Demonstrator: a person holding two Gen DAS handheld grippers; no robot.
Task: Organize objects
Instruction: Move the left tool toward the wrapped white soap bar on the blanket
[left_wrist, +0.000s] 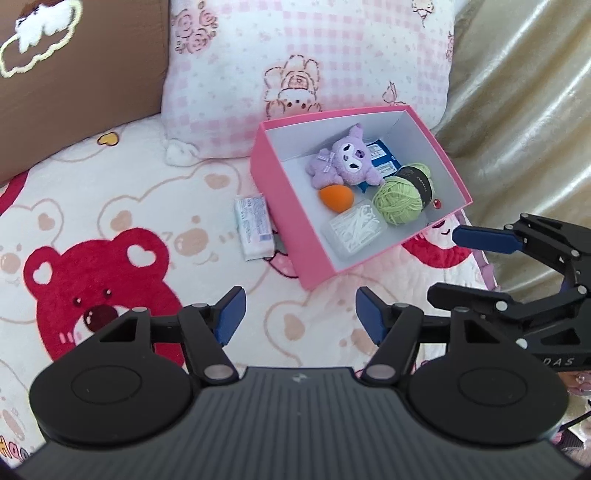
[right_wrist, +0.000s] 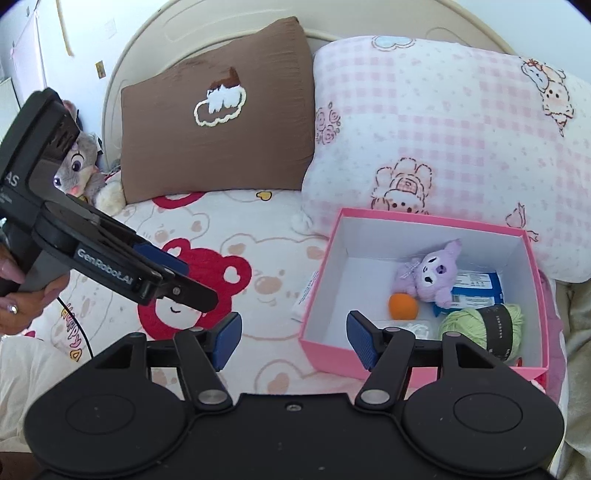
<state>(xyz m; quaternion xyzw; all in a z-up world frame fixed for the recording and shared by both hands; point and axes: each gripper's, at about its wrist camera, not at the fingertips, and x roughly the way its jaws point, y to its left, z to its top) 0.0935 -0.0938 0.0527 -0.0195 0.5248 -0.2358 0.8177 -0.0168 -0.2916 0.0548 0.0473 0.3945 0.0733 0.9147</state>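
A pink box (left_wrist: 275, 206) (right_wrist: 537, 295) sits on the bed and holds a purple plush (left_wrist: 345, 157) (right_wrist: 432, 273), an orange sponge egg (left_wrist: 336, 197) (right_wrist: 402, 306), green yarn (left_wrist: 402, 192) (right_wrist: 480, 325), a clear case of white picks (left_wrist: 354, 227) and a blue packet (left_wrist: 382, 158) (right_wrist: 476, 286). A white tissue pack (left_wrist: 255, 227) (right_wrist: 304, 299) lies outside against the box's left wall. My left gripper (left_wrist: 297, 317) (right_wrist: 177, 275) is open and empty, short of the box. My right gripper (right_wrist: 293, 339) is open and empty at the box's near left corner.
A brown pillow (right_wrist: 218, 122) and a pink checked pillow (right_wrist: 436, 122) lean against the headboard. A grey plush (right_wrist: 79, 166) sits at the far left. A gold curtain (left_wrist: 524, 110) hangs to the right of the bed. The bedspread (left_wrist: 110, 229) has bear prints.
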